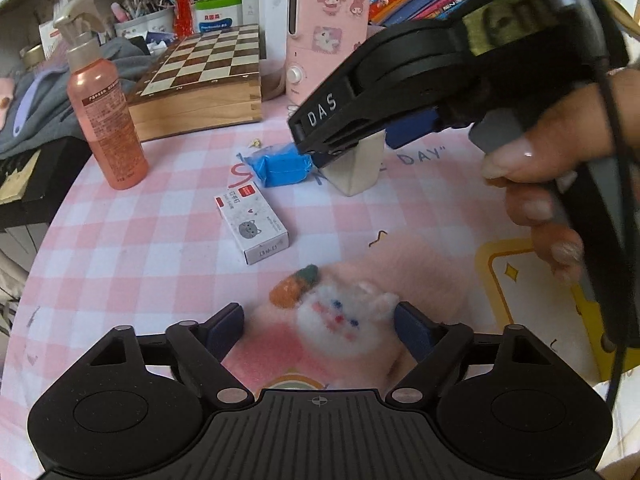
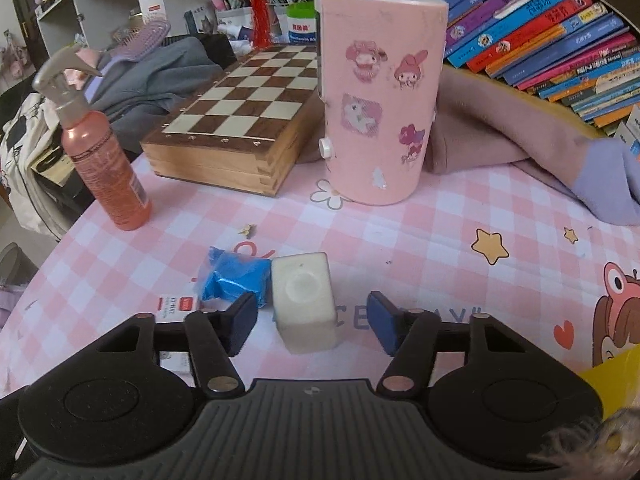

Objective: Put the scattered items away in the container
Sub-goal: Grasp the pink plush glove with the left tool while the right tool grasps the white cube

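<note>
Two claws are spread: the right claw (image 2: pixel 312 322) has the white block (image 2: pixel 306 300) standing between its fingers, the left claw (image 1: pixel 318 330) flanks the plush rabbit (image 1: pixel 344 320).

"DAS" on right claw (image 1: pixel 316 152) arm; "DAY" on tablecloth (image 1: pixel 424 158).

Orange spray bottle (image 2: pixel 105 160) standing upright at the counter's (image 2: pixel 400 236) left edge. Wooden chessboard box (image 2: pixel 236 120) lying flat just behind it. Pink stickered appliance (image 2: pixel 380 96) standing upright beside the box. Stacked books (image 2: pixel 560 32) leaning at rear right. Pink-and-lilac cloth (image 2: pixel 540 152) lying below the books.
</note>
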`<state>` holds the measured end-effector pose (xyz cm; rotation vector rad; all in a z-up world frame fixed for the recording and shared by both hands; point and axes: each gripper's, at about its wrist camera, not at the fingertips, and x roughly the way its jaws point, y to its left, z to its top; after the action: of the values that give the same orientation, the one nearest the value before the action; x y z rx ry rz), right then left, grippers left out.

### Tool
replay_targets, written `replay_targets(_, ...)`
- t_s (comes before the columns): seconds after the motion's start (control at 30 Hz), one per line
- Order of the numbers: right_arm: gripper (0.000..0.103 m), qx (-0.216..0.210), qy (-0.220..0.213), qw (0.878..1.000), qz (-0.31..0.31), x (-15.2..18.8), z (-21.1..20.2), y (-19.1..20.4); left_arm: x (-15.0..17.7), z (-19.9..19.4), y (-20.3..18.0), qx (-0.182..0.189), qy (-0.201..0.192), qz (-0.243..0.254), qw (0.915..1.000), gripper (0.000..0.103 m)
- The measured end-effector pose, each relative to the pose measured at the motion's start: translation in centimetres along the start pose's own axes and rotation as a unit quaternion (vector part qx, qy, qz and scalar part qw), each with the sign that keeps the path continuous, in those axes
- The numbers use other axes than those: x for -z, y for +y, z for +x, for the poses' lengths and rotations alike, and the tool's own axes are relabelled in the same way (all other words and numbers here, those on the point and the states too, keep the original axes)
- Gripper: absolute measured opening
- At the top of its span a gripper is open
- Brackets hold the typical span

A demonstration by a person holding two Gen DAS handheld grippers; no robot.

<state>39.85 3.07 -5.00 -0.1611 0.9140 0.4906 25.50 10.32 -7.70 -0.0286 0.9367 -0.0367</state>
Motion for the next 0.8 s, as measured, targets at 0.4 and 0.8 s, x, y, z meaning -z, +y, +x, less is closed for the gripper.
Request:
replay_targets(0.4, 0.024, -0.001, -0.033, 0.999, 0.026, 0.6, -3.0, -1.2, 0.3, -1.1, 0.5, 0.017, -0.013, -0.026, 0.9995, 0.017)
replay_targets(0.8, 0.024, -0.001, -0.067, 0.997, 0.032, 2.6, -8.2, -0.9, 0.5, -5.3, 0.8, 0.03, -0.052, -0.057, 0.9966, 0.017)
